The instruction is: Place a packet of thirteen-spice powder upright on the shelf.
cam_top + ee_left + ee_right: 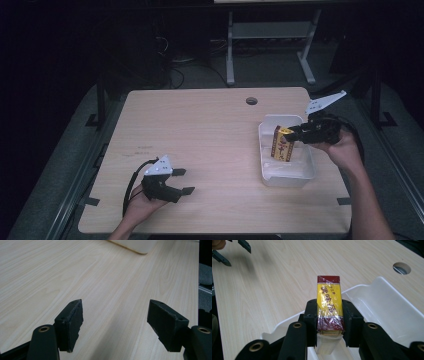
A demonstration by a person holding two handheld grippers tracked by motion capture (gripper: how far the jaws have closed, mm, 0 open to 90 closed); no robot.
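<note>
One wooden table (200, 140) bears a white tray (300, 172) at its right side, near a round cable hole (251, 100). Over the tray, the right gripper (295, 134) clenches a yellow and dark-red wrapped box (329, 305) by its long sides, upright above the tray's floor. At near left, the left gripper (182, 181) rests released over bare wood.

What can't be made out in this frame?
- Yellow-and-red wrapped box: lower end hidden by the right hand-held gripper in the right gripper view; print too small in the high view.
- White plastic tray: cut off by the left gripper view's top edge.
</note>
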